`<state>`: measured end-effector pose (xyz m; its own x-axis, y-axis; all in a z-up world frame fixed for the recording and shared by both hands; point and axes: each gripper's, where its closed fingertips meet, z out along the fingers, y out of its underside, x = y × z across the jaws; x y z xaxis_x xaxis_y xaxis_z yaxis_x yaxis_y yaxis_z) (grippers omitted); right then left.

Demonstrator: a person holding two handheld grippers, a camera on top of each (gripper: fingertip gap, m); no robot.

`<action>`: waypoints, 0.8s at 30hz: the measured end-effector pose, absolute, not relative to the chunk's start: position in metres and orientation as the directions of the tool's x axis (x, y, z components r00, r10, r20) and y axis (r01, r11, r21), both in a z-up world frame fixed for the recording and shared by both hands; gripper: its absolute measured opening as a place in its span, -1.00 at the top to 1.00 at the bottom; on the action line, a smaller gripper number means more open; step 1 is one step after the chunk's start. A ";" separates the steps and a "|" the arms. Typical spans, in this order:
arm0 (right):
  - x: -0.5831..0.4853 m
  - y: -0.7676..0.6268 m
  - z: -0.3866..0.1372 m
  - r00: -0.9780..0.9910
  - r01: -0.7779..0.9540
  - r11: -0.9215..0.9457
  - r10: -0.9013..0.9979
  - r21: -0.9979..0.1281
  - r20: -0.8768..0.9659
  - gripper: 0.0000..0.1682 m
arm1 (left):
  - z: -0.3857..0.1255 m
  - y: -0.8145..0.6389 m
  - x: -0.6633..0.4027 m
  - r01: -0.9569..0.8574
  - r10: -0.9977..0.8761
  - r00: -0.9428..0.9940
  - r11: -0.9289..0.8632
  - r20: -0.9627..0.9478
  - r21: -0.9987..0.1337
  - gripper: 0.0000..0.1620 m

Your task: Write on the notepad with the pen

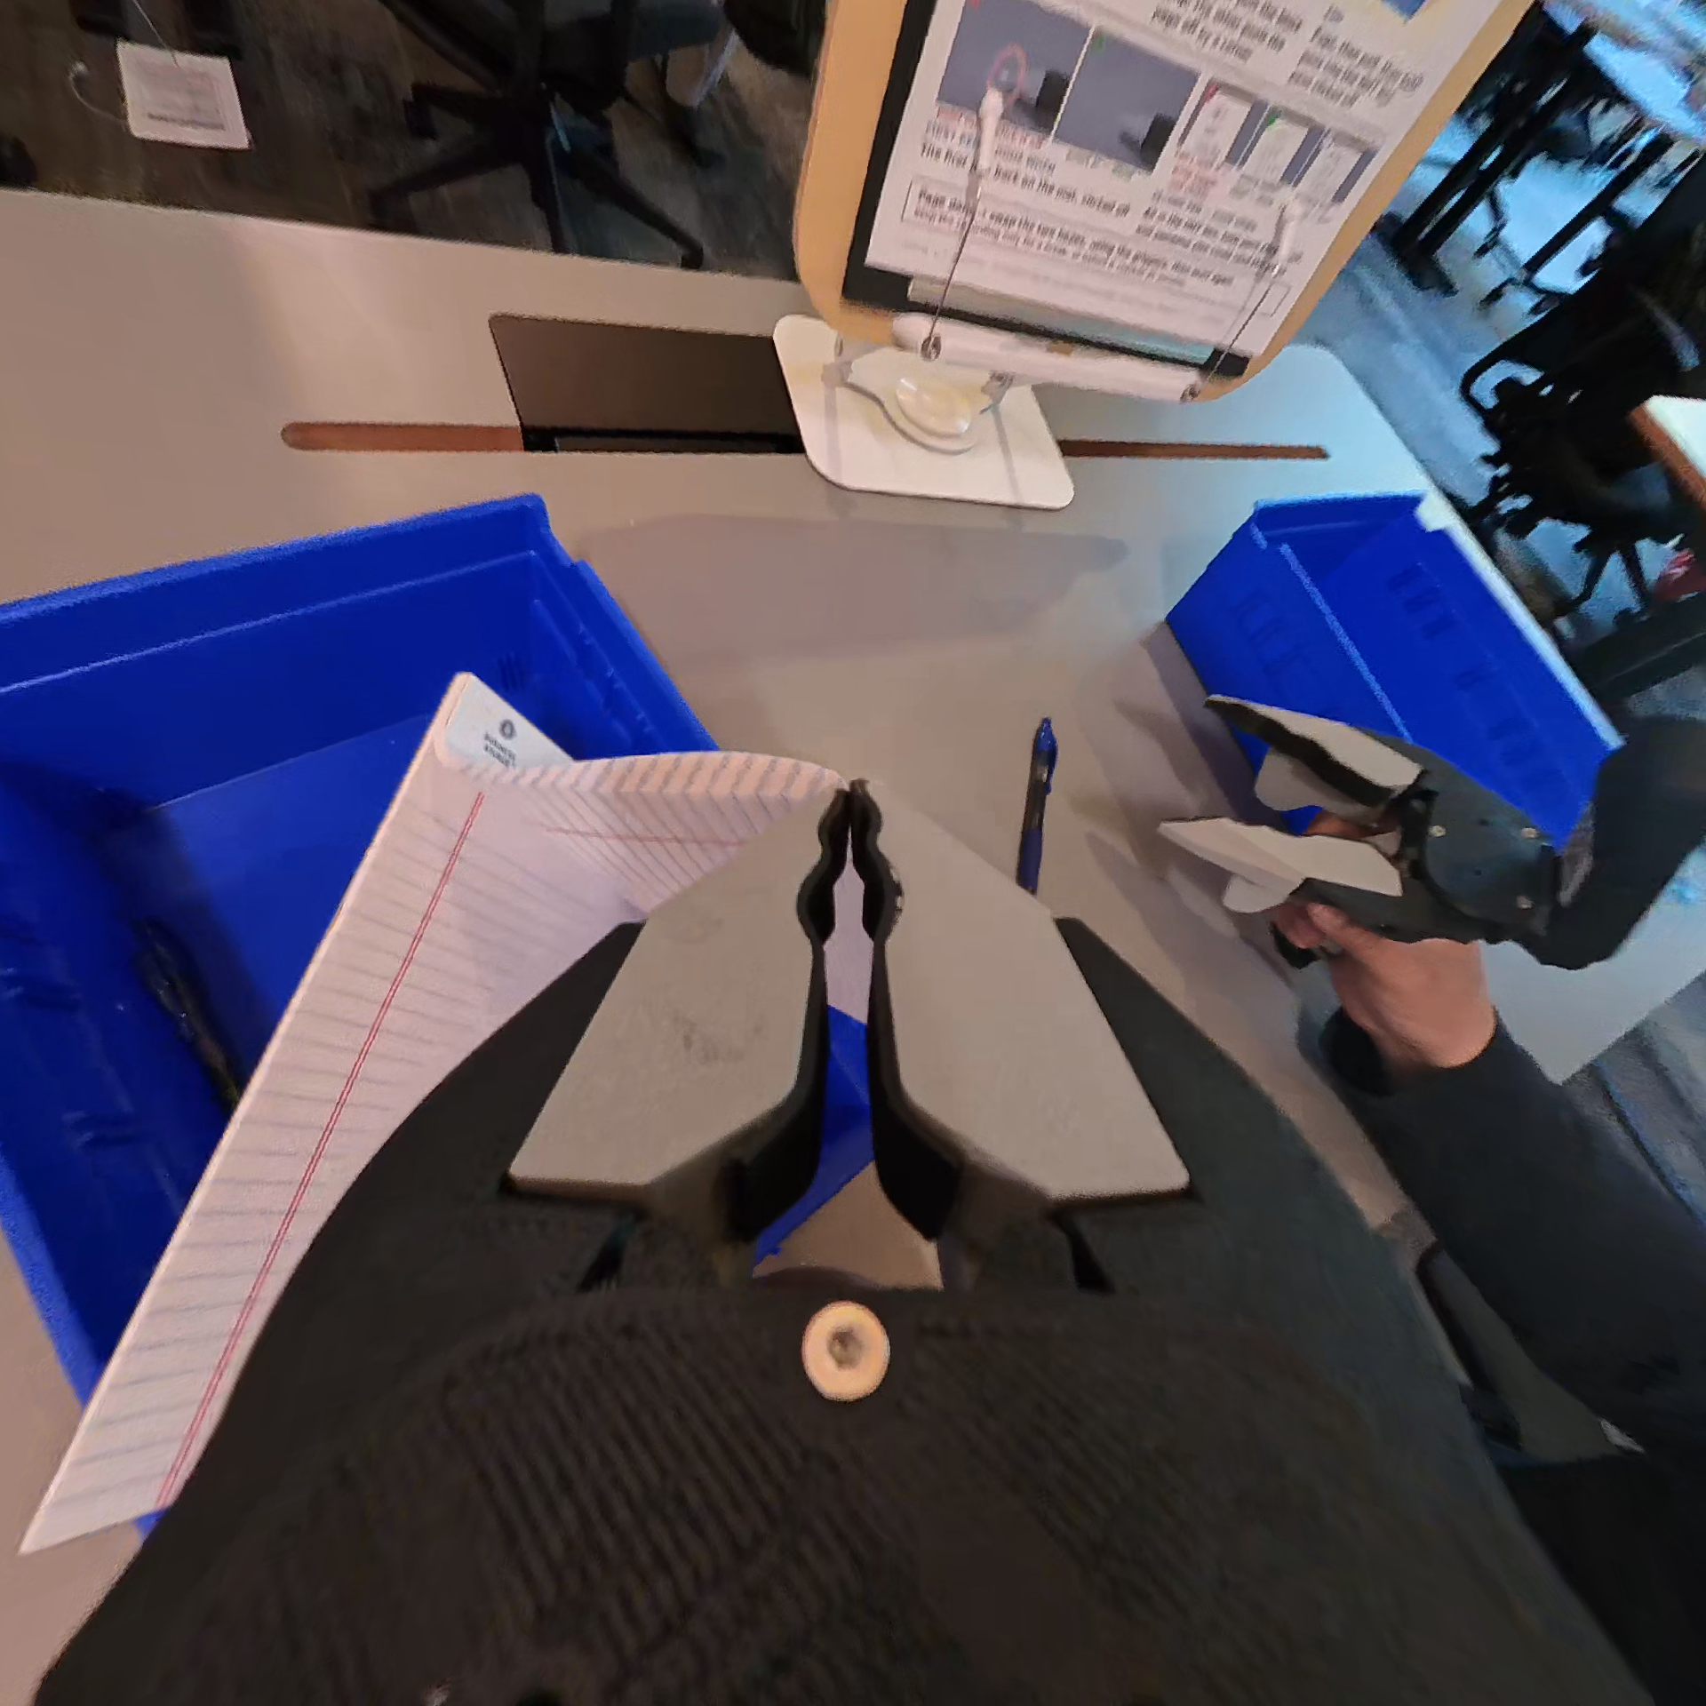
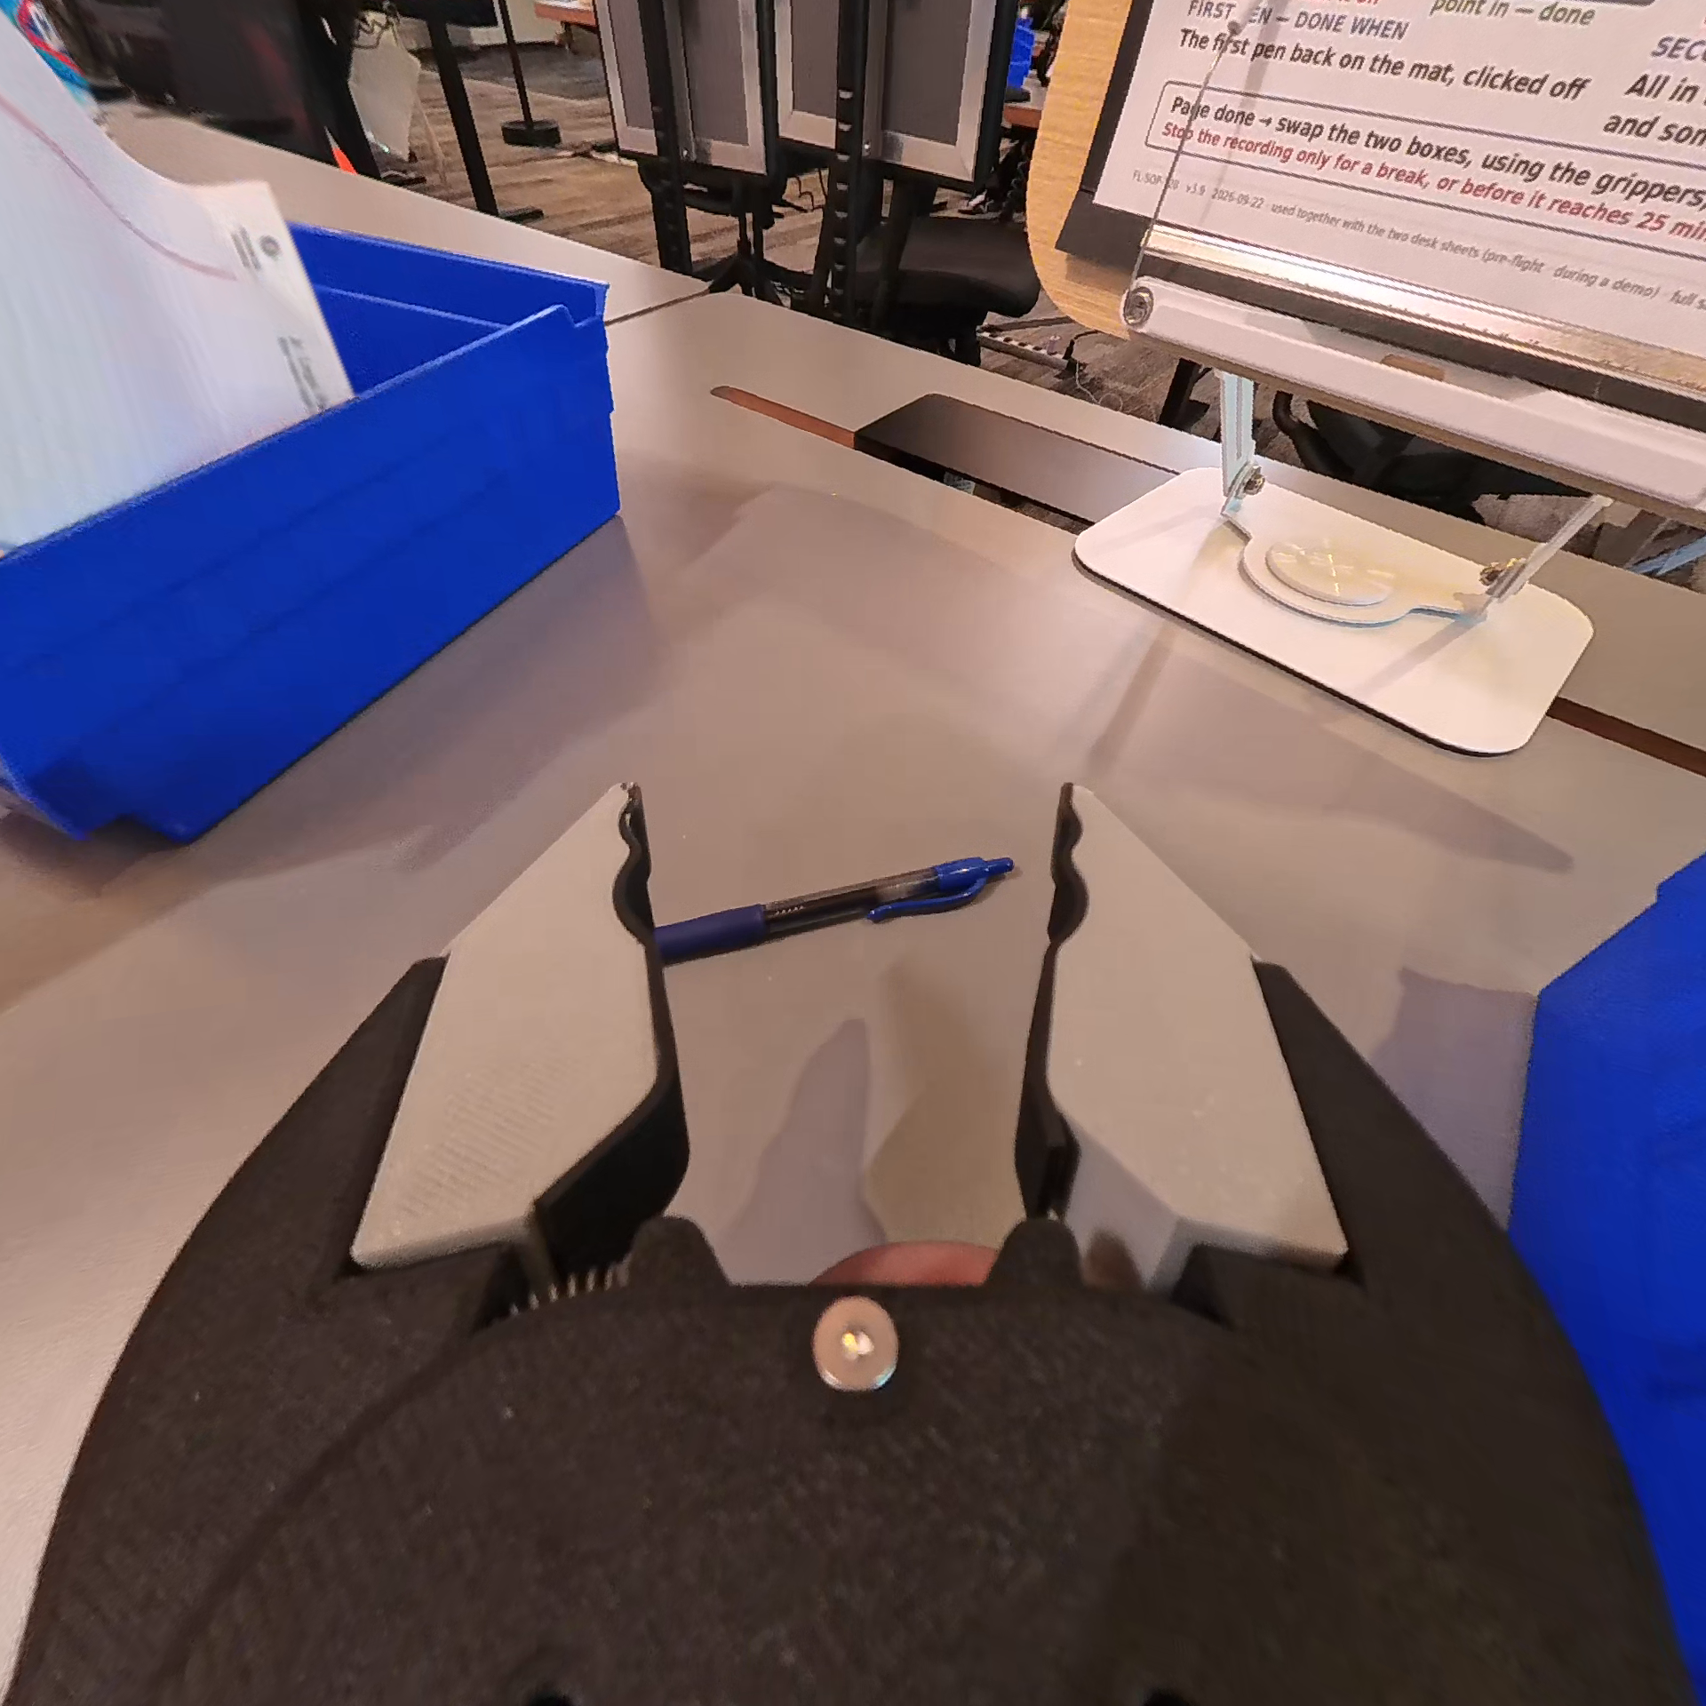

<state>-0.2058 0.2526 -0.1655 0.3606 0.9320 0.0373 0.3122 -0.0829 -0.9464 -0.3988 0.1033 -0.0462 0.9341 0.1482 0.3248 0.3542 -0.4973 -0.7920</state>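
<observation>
Grey desk [image 2: 831, 646] runs flat under both my tools, with office chairs and stands behind it. Nearest, my left gripper [image 1: 859, 794] is clenched on the corner of the white lined notepad [image 1: 369, 969], holding it tilted up over the left blue plastic bin [image 1: 277, 591]. I judge the pad light but floppy; its sheets bow where I pinch, so a grip near the stiffer bound edge would carry it better. My right gripper [image 2: 845, 831] hangs released, jaws wide, just above the desk, and the slim blue clicker pen [image 2: 831, 909] lies flat between its fingertips, untouched. It looks light, hard and prone to rolling; I would take it across the rubber grip sleeve. A second blue bin [image 1: 1385, 646] sits to the right. Farther off, a printed instruction sheet [image 2: 1431, 120] leans on a white stand [image 2: 1339, 637]; a small label on the pad is blurred.
</observation>
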 end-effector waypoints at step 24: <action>-0.219 0.170 -0.116 -0.118 0.053 -0.251 0.960 -0.967 -0.255 -0.08 | 0.125 0.117 -0.280 0.151 -0.165 0.964 -0.299 0.207 -0.942 1.00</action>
